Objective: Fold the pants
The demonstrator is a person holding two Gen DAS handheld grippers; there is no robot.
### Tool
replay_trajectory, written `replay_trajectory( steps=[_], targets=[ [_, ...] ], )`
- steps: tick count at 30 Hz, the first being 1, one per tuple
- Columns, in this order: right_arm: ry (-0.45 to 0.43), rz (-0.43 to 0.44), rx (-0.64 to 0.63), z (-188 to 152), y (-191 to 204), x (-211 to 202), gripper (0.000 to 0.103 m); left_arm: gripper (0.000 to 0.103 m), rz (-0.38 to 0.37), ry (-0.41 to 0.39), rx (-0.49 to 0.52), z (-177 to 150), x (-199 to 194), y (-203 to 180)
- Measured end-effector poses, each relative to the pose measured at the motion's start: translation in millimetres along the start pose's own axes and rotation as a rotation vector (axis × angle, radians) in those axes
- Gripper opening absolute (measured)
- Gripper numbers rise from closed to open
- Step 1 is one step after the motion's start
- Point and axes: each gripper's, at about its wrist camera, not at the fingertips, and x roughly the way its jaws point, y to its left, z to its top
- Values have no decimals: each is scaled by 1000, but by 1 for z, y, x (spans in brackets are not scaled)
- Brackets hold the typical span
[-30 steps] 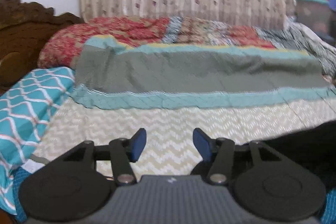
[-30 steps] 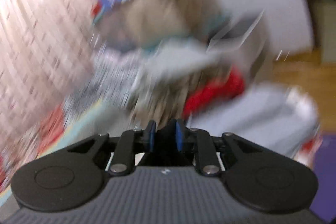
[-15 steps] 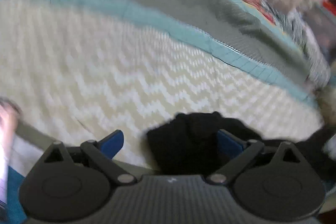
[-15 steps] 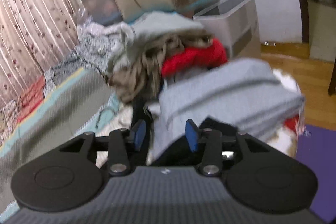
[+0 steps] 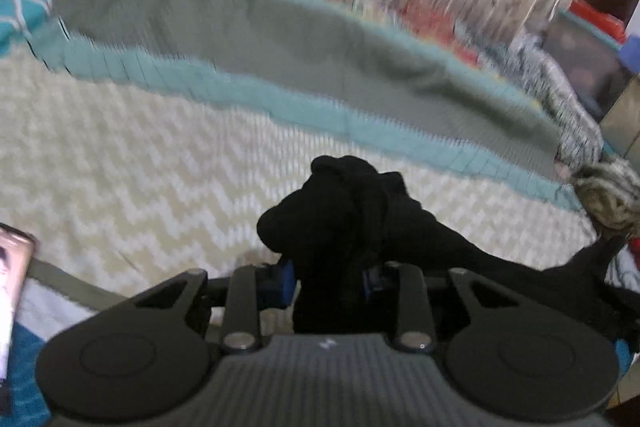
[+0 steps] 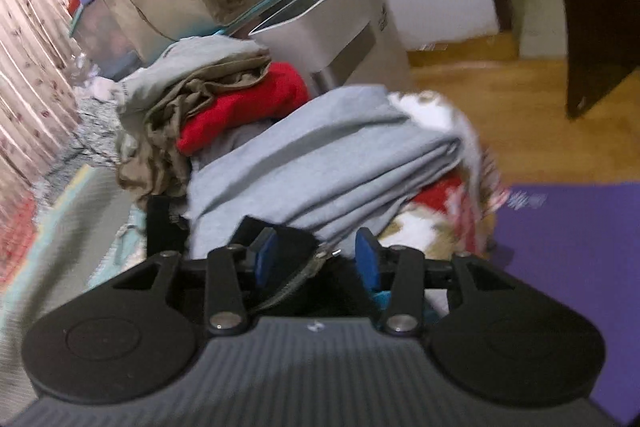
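Left wrist — left gripper [image 5: 328, 281] pinching black pants [image 5: 352, 211], blurred | right gripper [image 6: 316, 259] spread — fabric between, unpressed

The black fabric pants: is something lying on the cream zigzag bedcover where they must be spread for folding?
Nothing visible lies there. The left gripper has just been closing on a bunch of the black fabric pants, and the cream zigzag bedcover beyond them lies bare up to the grey-and-teal blanket.

Left gripper [image 5: 327, 277]: black ribbed body, two round black discs either side, black linkage arms with silver pivot screws, blue finger pads, small white mark at centre. Right gripper [image 6: 316, 259]: identical build, same blue pads.
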Motion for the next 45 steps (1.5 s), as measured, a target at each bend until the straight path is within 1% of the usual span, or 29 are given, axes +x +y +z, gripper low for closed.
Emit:
replay_trajectory(
  steps=[4,6,9,11,13,15,19,21,23,25,28,29,30,31,32,34,38,41,43,45],
  targets=[
    [88,67,103,-12,-4,9,47,27,36,-58,-4,2,-37,8],
    [112,73,125,-22,-5,10,47,27,70,-108,-14,8,-55,16],
    [160,64,110,-36,-7,10,47,27,135,-194,-45,22,-82,35],
    [210,80,141,-46,-12,9,47,27,150,-224,-52,29,-95,47],
    [257,97,155,-57,-16,5,47,27,178,-236,-22,32,-100,47],
    [303,126,148,-68,-17,-1,47,27,191,-230,31,31,-96,37],
    [383,199,146,-90,-20,-15,47,27,236,-243,126,18,-88,21],
    [402,224,177,-94,-19,-14,47,27,233,-245,116,13,-90,24],
    [406,221,212,-94,-18,-9,47,27,226,-243,87,10,-92,28],
    [407,236,246,-90,-16,-3,47,27,226,-242,70,5,-93,32],
    [392,242,247,-86,-7,6,47,27,250,-220,61,-6,-90,35],
    [390,245,241,-85,-4,10,45,27,256,-206,59,-11,-89,35],
    [395,250,226,-84,0,15,27,27,261,-192,59,-17,-86,35],
    [406,247,202,-82,4,20,7,27,267,-177,62,-23,-84,35],
    [410,235,179,-80,9,22,6,27,270,-164,66,-29,-82,35],
    [365,239,154,-73,17,14,6,27,273,-150,62,-38,-80,37],
    [220,299,106,-45,40,-17,6,27,255,-105,11,-52,-73,46],
    [112,339,86,-23,55,-40,6,27,246,-91,-13,-67,-72,51],
    [43,357,49,-12,67,-54,6,28,234,-75,-39,-78,-72,56],
    [6,364,4,-8,78,-60,6,28,233,-60,-55,-85,-71,61]
  ],
)
